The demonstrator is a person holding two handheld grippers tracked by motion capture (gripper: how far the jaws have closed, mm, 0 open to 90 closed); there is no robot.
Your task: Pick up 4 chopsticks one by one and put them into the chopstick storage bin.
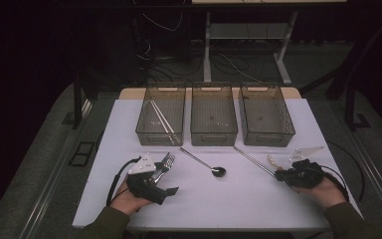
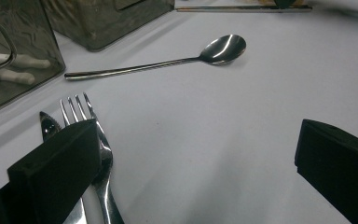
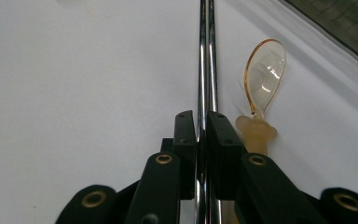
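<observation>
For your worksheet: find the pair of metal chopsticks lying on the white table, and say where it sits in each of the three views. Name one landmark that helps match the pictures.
High view: metal chopsticks lie slanted at right of centre, near end in the right gripper.
Left gripper view: a thin bar along the top edge.
Right gripper view: centre, running up from between the jaws.
Shared landmark: the amber plastic spoon beside them.

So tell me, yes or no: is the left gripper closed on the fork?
No. In the left gripper view the left gripper stands wide open, one jaw over the fork and the other far off across bare table.
</observation>
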